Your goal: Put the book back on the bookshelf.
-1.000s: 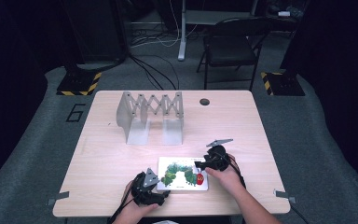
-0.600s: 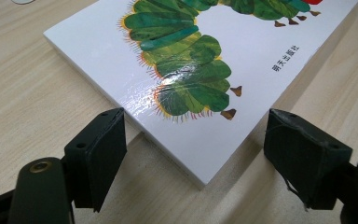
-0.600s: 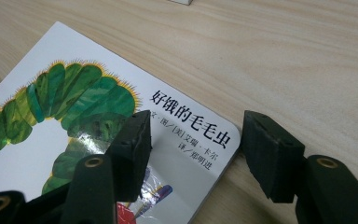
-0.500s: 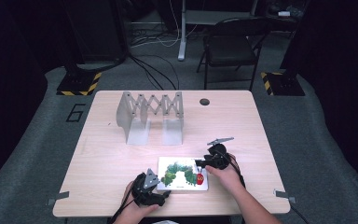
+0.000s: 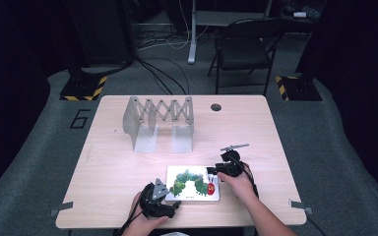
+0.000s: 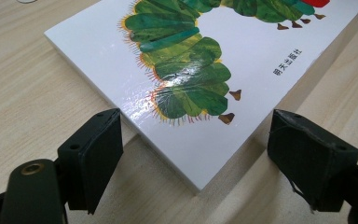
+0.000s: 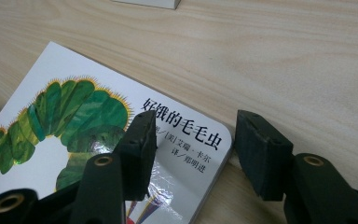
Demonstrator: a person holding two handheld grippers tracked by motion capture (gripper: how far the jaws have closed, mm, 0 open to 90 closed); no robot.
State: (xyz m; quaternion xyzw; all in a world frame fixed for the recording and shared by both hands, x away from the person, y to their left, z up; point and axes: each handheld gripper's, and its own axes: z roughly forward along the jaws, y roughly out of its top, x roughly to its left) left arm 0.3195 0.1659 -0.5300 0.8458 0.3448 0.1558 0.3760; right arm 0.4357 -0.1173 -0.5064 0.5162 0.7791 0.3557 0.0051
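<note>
A white picture book (image 5: pixel 193 182) with a green caterpillar on its cover lies flat near the table's front edge. In the left gripper view the book (image 6: pixel 200 70) points one corner toward my left gripper (image 6: pixel 196 154), whose jaws stand wide open on either side of that corner. My left gripper (image 5: pixel 170 202) sits at the book's front left corner in the high view. My right gripper (image 5: pixel 210 170) is at the book's far right corner. In the right gripper view my right gripper (image 7: pixel 193 147) is open, one jaw over the cover (image 7: pixel 88 135), the other past the book's edge over bare wood.
A grey accordion-style rack (image 5: pixel 158 119) stands upright at the back middle of the wooden table (image 5: pixel 108 162). A small dark round hole (image 5: pixel 216 107) sits near the far edge. A folding chair (image 5: pixel 243 46) stands beyond the table, with cables on the floor.
My right gripper has edged slightly nearer the book's far right corner. The book and my left gripper have stayed where they were.
</note>
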